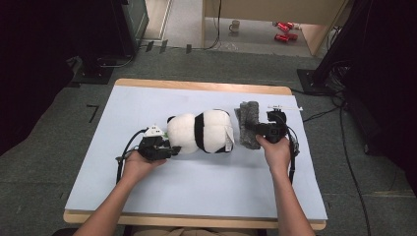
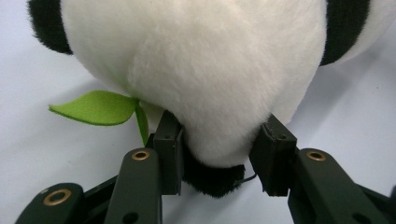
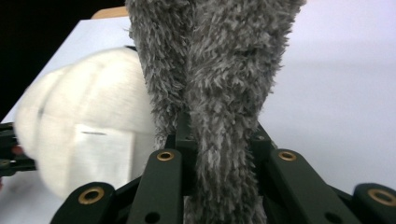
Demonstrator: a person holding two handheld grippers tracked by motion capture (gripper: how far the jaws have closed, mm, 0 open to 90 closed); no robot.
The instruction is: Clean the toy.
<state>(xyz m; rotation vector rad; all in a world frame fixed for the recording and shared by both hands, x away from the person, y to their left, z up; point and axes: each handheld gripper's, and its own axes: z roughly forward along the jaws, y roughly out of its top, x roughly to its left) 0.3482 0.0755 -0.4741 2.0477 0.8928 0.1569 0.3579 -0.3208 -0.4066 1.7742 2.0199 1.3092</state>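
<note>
- Grey shaggy cloth sits pinched between your right gripper fingers, which are drawn in tight on a folded ridge of it; the rest of the cloth runs on ahead of the fingertips.
- White plush of the panda toy is clamped by your left gripper fingers, partly closed with a bulge of fur squeezed between the pads.
- Just off the outer side of one left finger, a green felt leaf sticks out flat from under the panda toy.
- Seen from above, the panda toy lies between your two sets of fingers, close beside the cloth.
- Ahead of both fingertips the pale blue bench cover has open room to its far wooden edge; behind your hands a wide bare strip runs to the near edge.
</note>
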